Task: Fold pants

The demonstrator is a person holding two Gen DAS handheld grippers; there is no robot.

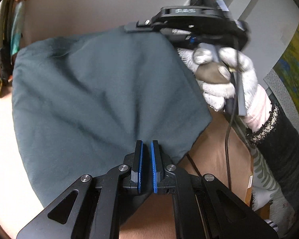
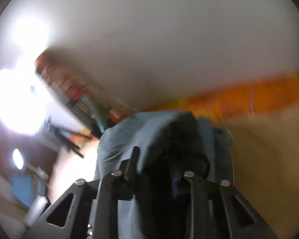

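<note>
Fabric fills the left wrist view: the dark teal pants (image 1: pixel 93 91) hang in a broad, softly creased sheet that gathers to a pinch at the left gripper (image 1: pixel 146 159), whose blue-padded jaws are clenched on the lower edge of the cloth with only a thin slit between the pads. At the upper right corner of that sheet sits the right gripper (image 1: pixel 133 27), its black body reaching in from the right with its finger tip against the top edge of the cloth; a hand in a white knit glove (image 1: pixel 225 79) grips its handle, with a dark sleeve (image 1: pixel 285 155) behind it and a black cable (image 1: pixel 228 139) trailing down. Below the cloth lies a tan surface (image 1: pixel 209 155). The right wrist view is heavily blurred: the pants (image 2: pixel 125 139) bunch up over and between the black fingers, so the right jaws look closed on a fold of the cloth, though the pads themselves are mostly hidden. An orange band (image 2: pixel 249 97) and a pale wall (image 2: pixel 169 39) smear across the background.
</note>
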